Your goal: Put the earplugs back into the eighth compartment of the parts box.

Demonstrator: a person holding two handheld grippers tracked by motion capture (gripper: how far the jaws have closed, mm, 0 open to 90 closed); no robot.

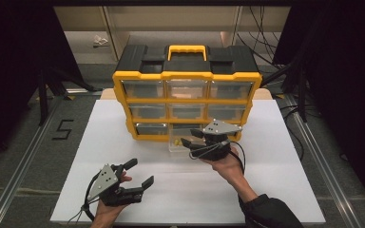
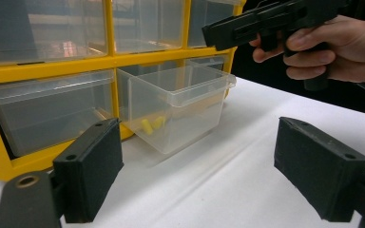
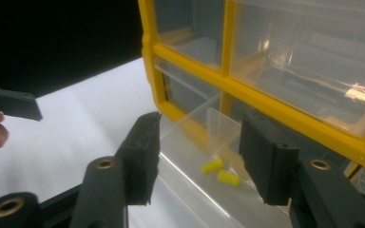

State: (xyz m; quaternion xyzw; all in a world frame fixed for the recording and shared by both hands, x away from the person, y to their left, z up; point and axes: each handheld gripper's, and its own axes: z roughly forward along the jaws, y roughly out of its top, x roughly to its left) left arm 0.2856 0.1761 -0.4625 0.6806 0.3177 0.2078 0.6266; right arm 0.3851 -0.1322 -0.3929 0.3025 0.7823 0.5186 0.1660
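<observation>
A yellow and black organizer [image 1: 187, 75] with clear drawers stands at the back of the white table [image 1: 123, 137]. Its bottom middle drawer [image 1: 177, 143] is pulled out, and two small yellow pieces [image 3: 221, 172] lie inside it. My right gripper [image 1: 191, 137] hovers over the drawer's right side, open, with nothing between its jaws. In the right gripper view the right gripper [image 3: 197, 152] looks down into the drawer [image 3: 195, 180]. My left gripper [image 1: 141, 172] rests open at the front left, pointing toward the drawer [image 2: 180, 102] from some way off.
Closed clear drawers [image 2: 47, 111] flank the open one. The white table has free room in front of and to both sides of the organizer. Metal rails [image 1: 24, 166] and dark floor border the table.
</observation>
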